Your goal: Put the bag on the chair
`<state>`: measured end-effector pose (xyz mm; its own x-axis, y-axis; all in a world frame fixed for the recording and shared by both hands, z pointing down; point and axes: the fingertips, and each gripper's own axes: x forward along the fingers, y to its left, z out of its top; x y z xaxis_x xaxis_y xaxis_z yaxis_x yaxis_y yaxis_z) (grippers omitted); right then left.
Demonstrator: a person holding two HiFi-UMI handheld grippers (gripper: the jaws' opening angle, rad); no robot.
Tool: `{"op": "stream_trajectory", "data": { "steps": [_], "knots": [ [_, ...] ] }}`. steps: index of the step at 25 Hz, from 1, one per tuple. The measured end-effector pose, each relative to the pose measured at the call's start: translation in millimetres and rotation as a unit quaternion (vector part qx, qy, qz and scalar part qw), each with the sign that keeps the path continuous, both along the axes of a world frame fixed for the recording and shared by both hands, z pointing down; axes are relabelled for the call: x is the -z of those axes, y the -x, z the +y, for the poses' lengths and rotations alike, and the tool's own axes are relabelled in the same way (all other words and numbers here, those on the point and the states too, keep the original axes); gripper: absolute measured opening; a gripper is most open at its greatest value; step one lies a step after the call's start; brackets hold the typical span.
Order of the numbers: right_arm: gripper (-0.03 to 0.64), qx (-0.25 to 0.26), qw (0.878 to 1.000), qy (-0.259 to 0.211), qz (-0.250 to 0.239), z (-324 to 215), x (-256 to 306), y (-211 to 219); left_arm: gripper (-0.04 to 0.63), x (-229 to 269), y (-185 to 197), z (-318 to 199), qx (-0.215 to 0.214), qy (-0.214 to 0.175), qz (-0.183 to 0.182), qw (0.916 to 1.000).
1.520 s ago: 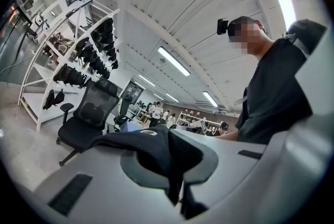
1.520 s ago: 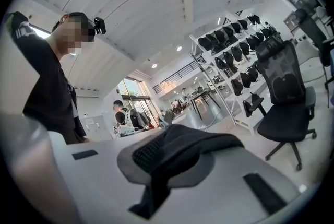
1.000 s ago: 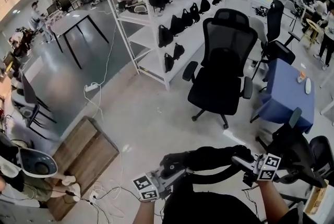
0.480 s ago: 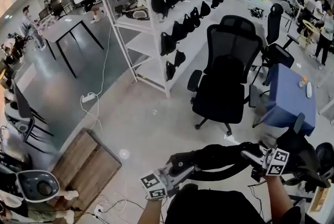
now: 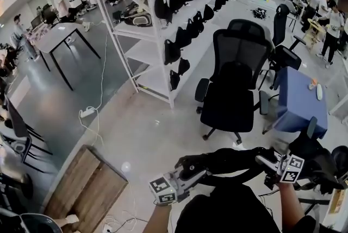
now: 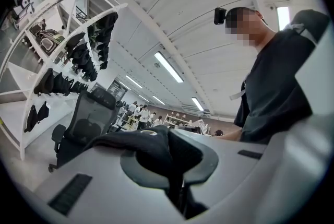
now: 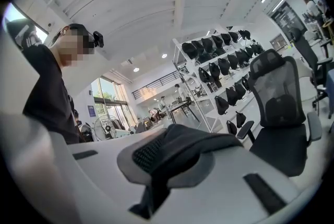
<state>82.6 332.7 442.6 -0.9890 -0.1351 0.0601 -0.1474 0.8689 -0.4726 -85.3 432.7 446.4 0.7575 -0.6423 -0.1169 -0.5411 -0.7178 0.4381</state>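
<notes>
Presently the left gripper (image 5: 190, 172) and right gripper (image 5: 263, 161) hold jaws closed on the bag (image 5: 228, 160), apparently by thin fabric, which could slip before the chair (image 5: 231, 99) at twelve o'clock.

My bag (image 5: 225, 161) is soft black cloth, not shiny. The chair (image 5: 237, 50) back looks like mesh, I think. The floor (image 5: 157, 128) shines a little.

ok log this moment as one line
left gripper: shut on bag | right gripper: shut on bag | bag: held up between both | chair: ahead, bag not on it
</notes>
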Motion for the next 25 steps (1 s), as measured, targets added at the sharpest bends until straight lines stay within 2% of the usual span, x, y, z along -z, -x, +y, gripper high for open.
{"op": "stream_trajectory", "data": {
  "steps": [4,7,11,15,25],
  "knots": [
    [0.017,-0.015,1.000,0.009,0.000,-13.5,-2.4,6.5,0.021,-1.1,7.0,-16.6,-0.014,-0.003,0.001,0.9999],
    [0.017,-0.020,1.000,0.011,0.006,-21.6,-6.0,7.4,0.021,-4.6,7.8,-25.8,-0.016,0.009,0.008,0.9998],
    [0.017,-0.022,1.000,0.013,0.001,-40.6,-13.8,15.1,0.021,-10.4,14.6,-43.3,-0.018,0.020,0.000,0.9996],
    [0.017,-0.017,1.000,0.013,-0.008,-72.3,-15.9,19.9,0.021,-10.5,20.5,-76.4,-0.017,0.018,-0.009,0.9997],
    [0.017,-0.036,0.999,0.033,-0.012,-169.7,-34.0,27.4,0.021,-28.9,31.5,-184.3,-0.029,0.055,-0.008,0.9981]
  ]
}}
